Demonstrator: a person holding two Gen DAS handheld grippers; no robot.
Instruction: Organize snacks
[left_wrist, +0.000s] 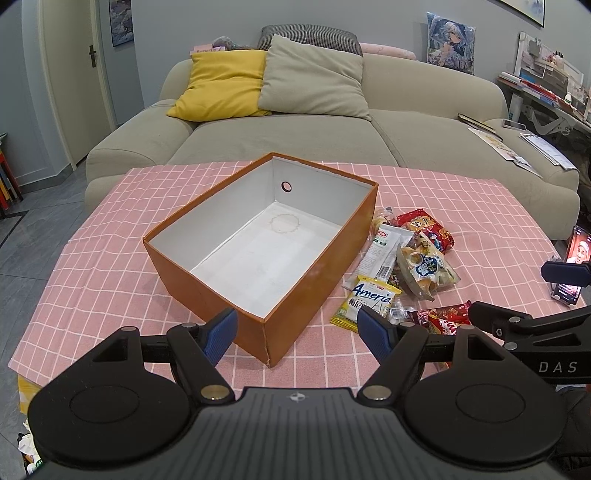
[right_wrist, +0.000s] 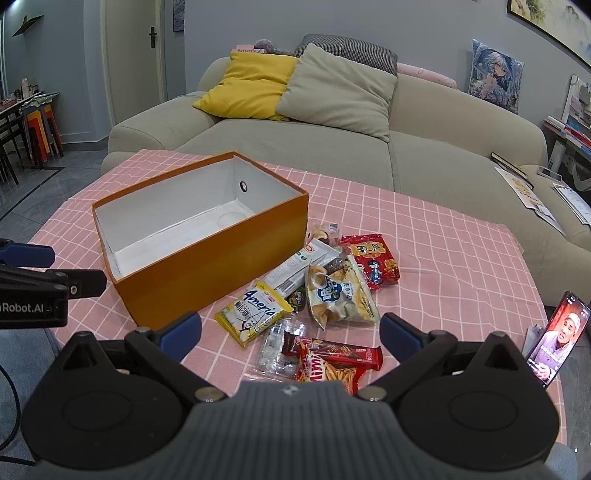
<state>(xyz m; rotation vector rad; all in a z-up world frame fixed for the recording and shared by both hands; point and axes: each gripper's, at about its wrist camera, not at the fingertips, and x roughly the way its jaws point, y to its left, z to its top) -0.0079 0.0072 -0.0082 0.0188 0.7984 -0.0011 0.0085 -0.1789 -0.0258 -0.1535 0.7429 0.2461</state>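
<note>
here the left gripper (left_wrist: 297, 328) hangs over the near corner of the orange box (left_wrist: 207, 280), its blue pads spread wide and holding nothing. the box interior is white and bare, on the pink checked cloth (left_wrist: 110, 258). the snacks lie in a heap just right of the box: a yellow packet (right_wrist: 253, 314), a pale bag of crackers (right_wrist: 338, 295), a red packet (right_wrist: 371, 264). only the right view shows the red stick-snack bag (right_wrist: 328, 371) whole, along with a clear wrapper (right_wrist: 277, 341). the right gripper (right_wrist: 290, 330) hovers above these, jaws wide, gripping nothing. a phone (right_wrist: 557, 345) stands propped at the cloth's right edge.
</note>
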